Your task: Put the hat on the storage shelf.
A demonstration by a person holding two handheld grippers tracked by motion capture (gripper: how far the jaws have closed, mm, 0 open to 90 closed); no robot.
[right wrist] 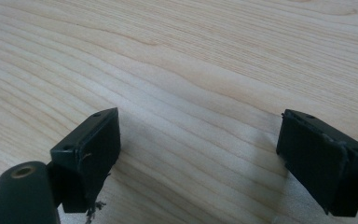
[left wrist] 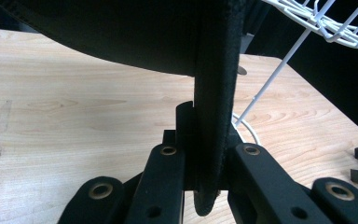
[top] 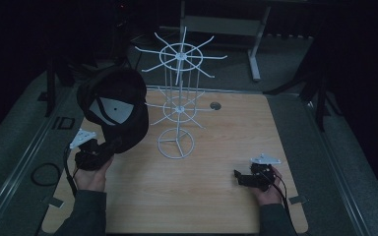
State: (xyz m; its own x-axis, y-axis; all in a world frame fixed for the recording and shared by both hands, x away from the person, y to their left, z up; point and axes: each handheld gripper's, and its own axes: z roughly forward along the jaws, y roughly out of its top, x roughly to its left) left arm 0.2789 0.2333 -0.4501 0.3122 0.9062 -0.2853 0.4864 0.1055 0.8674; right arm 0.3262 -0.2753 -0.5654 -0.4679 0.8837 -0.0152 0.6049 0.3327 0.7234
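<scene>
High view: the left hand-held gripper [top: 109, 149] clamps the cap [top: 113, 108] by its brim, lifted just left of the white rack [top: 177, 103]; the right hand-held gripper [top: 242, 178] rests released on the table [top: 202, 196]

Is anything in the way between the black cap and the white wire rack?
Nothing visible. The left hand-held gripper holds the black cap by its brim, up beside the white wire rack, with open air between them.

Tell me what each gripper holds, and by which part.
The left gripper clamps the black cap by its brim edge. The right gripper is open, holding nothing.
</scene>
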